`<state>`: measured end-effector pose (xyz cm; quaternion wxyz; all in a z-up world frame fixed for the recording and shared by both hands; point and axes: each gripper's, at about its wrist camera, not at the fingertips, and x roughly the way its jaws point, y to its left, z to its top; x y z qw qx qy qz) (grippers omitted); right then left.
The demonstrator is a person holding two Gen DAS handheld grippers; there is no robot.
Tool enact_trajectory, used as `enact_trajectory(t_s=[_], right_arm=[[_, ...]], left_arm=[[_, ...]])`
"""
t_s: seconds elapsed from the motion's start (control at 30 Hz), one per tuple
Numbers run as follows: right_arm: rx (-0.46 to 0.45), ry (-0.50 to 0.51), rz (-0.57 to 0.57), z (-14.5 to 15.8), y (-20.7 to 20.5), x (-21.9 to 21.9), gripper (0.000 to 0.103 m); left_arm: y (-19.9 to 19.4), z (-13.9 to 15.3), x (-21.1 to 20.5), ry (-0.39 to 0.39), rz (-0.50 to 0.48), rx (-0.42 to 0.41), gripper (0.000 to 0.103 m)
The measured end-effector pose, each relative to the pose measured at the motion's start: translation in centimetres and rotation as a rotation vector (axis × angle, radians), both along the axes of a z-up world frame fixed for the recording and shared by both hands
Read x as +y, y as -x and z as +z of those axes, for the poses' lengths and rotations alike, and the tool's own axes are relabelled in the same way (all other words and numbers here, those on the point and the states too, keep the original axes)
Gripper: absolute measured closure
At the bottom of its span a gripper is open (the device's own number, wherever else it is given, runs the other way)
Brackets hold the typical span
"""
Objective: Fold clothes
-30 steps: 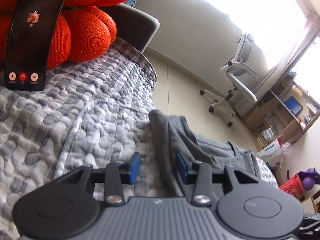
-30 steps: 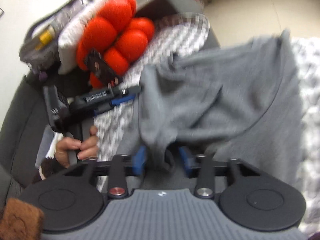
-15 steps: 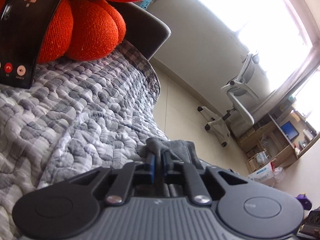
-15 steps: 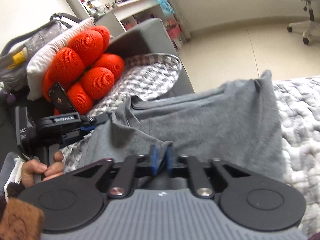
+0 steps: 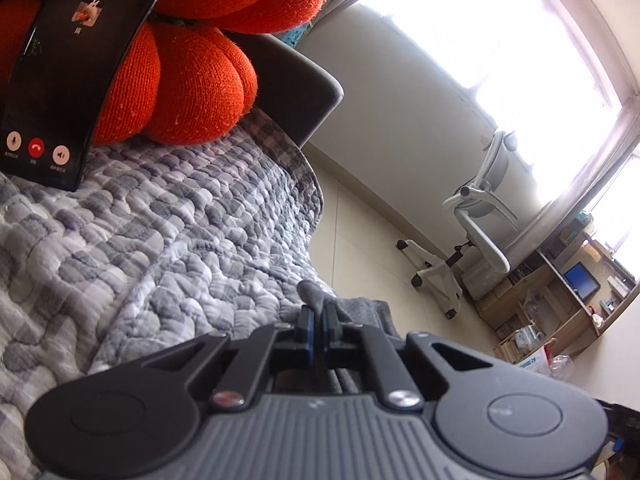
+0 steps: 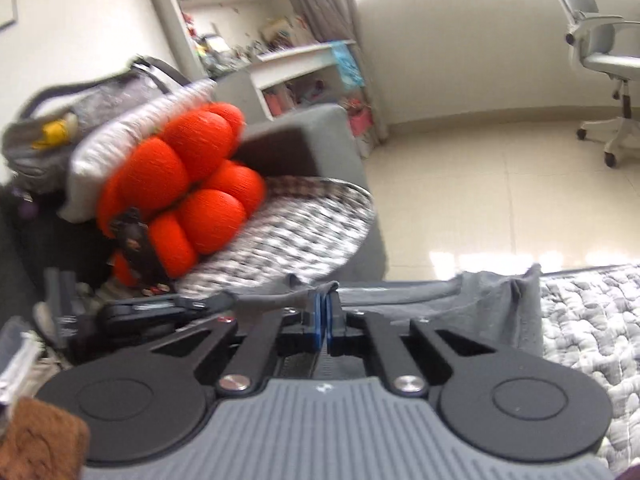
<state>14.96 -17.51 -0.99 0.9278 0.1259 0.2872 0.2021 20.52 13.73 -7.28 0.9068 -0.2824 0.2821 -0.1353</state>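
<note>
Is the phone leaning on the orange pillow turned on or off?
On. The phone's screen glows with a small picture and a red round button; it leans on the orange cushion.

Plain grey garment [image 6: 472, 304], grey-and-white checked quilt [image 5: 168, 224], orange knitted cushion [image 5: 192, 80], black phone [image 5: 76, 68]

Both wrist views sit low, close over the quilt [image 5: 168, 240], facing forward along their fingers. Shared: orange cushion [image 5: 192, 80], phone [image 5: 72, 72], office chair [image 5: 480, 232], grey garment [image 6: 460, 304].
</note>
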Motion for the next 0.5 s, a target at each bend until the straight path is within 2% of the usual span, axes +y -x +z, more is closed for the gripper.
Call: enact_trajectory(t_s=[0.17, 0.33, 0.4, 0.43, 0.47, 0.5], right_arm=[[0.111, 0.006, -0.035, -3.9, -1.9, 0.0, 0.099], [0.112, -0.005, -0.038, -4.6, -2.0, 0.1, 0.099], [0.117, -0.011, -0.033, -4.5, -2.0, 0.0, 0.095], [0.123, -0.025, -0.027, -4.3, -1.8, -0.2, 0.089], [0.129, -0.042, -0.013, -4.0, -1.4, -0.5, 0.089], [0.135, -0.058, 0.001, -3.8, -0.9, -0.7, 0.089]], left_arm=[[-0.3, -0.3, -0.1, -0.024, 0.004, 0.013, 0.099], [-0.3, 0.2, -0.5, -0.072, 0.004, 0.012, 0.096], [-0.2, 0.6, -0.4, -0.081, 0.008, 0.009, 0.085], [0.0, 0.9, -0.3, -0.086, 0.018, 0.002, 0.081], [0.2, 1.3, -0.1, -0.092, 0.028, -0.004, 0.075], [0.5, 1.8, 0.0, -0.107, 0.032, -0.013, 0.075]])
